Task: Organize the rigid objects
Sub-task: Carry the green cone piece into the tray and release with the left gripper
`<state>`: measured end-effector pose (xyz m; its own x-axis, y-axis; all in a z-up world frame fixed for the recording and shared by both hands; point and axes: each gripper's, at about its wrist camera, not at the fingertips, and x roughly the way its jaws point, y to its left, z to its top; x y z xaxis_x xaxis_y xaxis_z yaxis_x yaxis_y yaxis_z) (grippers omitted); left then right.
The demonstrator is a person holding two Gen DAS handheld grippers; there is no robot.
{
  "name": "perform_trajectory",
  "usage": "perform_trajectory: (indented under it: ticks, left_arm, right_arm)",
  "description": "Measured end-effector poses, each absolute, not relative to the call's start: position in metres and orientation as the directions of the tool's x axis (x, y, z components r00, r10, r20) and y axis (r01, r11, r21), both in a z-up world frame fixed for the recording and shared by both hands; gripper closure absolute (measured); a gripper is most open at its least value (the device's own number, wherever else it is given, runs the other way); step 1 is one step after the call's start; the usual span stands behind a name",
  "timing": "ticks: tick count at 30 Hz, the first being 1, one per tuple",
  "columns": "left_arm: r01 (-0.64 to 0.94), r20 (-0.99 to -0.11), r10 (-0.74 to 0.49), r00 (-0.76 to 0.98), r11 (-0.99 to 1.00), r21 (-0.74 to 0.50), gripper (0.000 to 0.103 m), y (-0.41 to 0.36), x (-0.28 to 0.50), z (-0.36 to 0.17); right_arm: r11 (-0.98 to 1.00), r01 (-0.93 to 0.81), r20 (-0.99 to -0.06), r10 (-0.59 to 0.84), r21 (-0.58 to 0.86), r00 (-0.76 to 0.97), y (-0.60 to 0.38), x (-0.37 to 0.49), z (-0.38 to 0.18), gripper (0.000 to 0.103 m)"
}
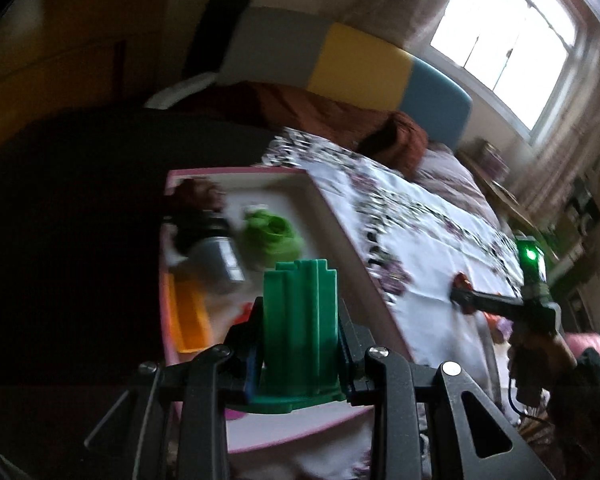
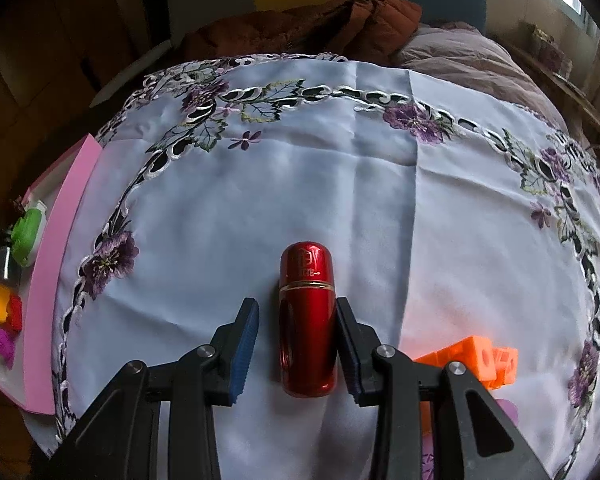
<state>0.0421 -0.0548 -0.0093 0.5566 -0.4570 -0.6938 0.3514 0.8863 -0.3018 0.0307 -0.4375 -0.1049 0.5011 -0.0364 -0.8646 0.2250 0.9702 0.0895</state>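
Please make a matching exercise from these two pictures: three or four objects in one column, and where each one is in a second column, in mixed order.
Objects:
1. green ribbed block
2. red metal capsule
3. orange cube
4. light green lid

Places:
A. in the pink-rimmed tray
B. on the cloth, right of the right gripper
C. clamped in the left gripper
D. on the cloth between open fingers

Pairs: 1-C, 2-D, 3-B, 4-A
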Motion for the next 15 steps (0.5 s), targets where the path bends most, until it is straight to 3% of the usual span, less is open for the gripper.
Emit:
perform_trajectory:
  ticks: [15]
  left_arm:
    - [0.344, -0.724, -0.571, 0.387, 0.818, -0.461, 0.073, -0.077, 0.051, -0.036]
  right_arm:
    - [0.970, 0.226, -0.876, -0.034, 0.086, 0.480, -0.439, 0.035, -0.104, 0.065]
